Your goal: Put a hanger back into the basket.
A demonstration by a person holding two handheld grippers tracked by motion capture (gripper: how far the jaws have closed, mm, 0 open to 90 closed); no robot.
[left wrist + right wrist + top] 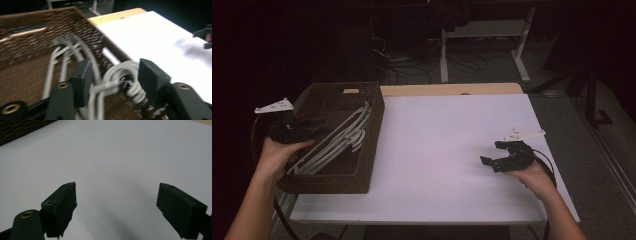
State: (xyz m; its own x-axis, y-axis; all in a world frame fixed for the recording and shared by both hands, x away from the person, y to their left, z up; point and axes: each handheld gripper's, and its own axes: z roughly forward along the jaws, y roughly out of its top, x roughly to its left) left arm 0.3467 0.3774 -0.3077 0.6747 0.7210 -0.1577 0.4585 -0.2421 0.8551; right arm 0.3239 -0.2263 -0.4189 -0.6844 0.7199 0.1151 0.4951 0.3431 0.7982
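Several white plastic hangers (343, 136) lie stacked in a brown wicker basket (328, 183) at the table's left edge. My left gripper (319, 124) reaches over the basket's left rim. In the left gripper view its jaws stand apart around the hangers' hooks (121, 75), and the pads (83, 77) do not press on them; the left gripper (115, 65) is open. My right gripper (490, 152) hovers low over the white table top (437, 145) at the right, open, with nothing between its fingers (116, 195).
The basket's woven walls (30, 30) rise around the hangers. A strip of bare wood (452, 89) shows along the table's far edge. Beyond it stand desk legs (444, 55) and cables on a dark floor. The other gripper (203, 37) shows far right.
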